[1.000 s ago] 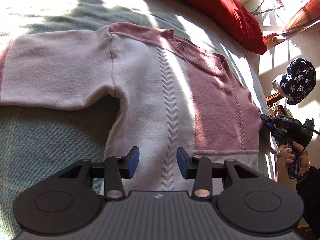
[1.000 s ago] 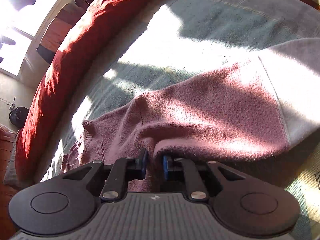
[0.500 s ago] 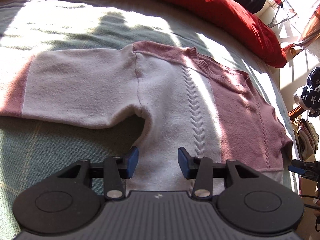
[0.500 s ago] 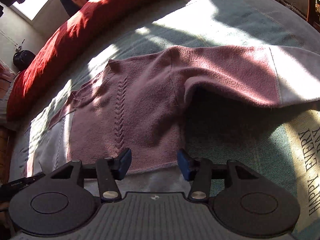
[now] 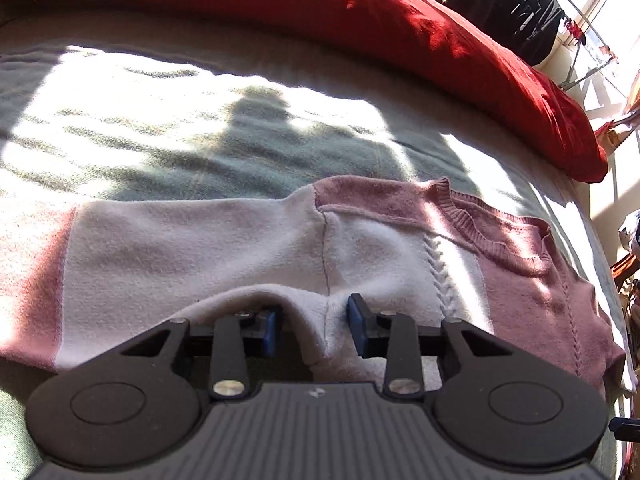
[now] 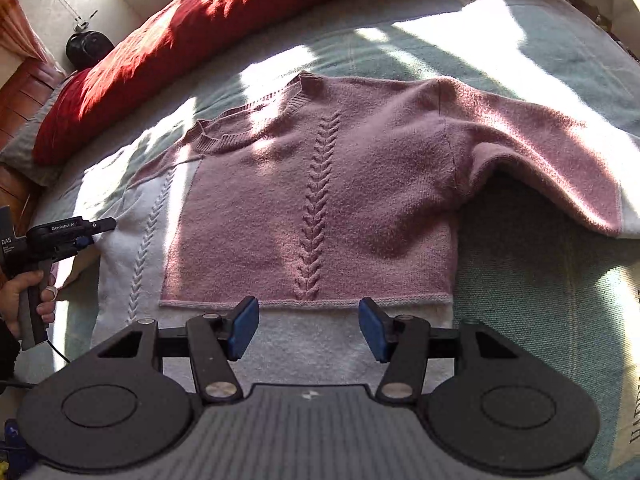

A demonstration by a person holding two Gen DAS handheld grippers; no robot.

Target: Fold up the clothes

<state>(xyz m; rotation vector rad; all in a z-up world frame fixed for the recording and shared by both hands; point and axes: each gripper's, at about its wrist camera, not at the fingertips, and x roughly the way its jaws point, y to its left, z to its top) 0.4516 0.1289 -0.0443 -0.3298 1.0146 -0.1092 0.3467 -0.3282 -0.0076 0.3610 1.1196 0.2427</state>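
So far no fold shows: the pink and white sweater (image 6: pixel 320 184) lies flat, front up, on the pale green blanket (image 5: pixel 200 136), both sleeves out to the sides. The left gripper (image 5: pixel 312 330) sits at the white underarm, its jaws just closing around a raised ridge of knit, though the pads do not seem to be pressing it yet. The right gripper (image 6: pixel 308 330) hovers over the white hem band, fingers spread and holding nothing. Every fold remains. Both cuffs run out of frame. A red pillow (image 6: pixel 200 28) lies beyond.
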